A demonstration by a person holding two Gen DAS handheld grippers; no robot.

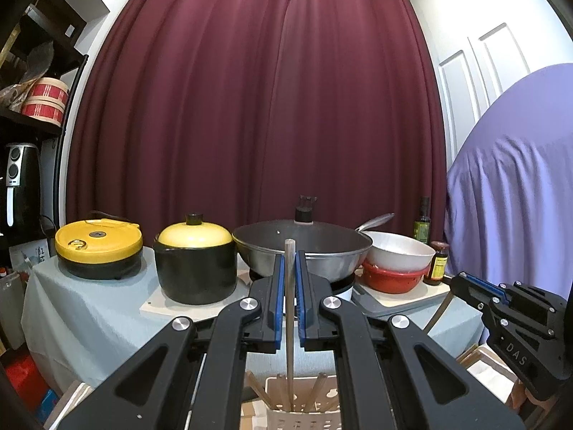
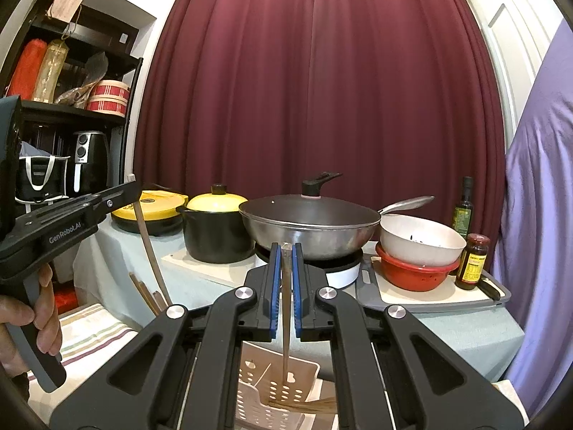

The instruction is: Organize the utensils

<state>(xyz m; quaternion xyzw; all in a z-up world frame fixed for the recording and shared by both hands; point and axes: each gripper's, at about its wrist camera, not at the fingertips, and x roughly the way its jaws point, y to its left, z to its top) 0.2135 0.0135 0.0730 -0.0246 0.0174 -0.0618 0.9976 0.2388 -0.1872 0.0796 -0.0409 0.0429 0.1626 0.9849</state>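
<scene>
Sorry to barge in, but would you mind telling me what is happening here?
A person is sorting utensils with a handheld gripper in each hand. The left gripper is shut on a chopstick held upright over a pale slotted utensil basket. The right gripper is shut on another chopstick, its lower end just inside the basket's rim. Neither is released yet.

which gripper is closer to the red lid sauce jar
Right. The right gripper is left of the sauce jar, before the wok; the left gripper is farther left, by the yellow pan.
</scene>
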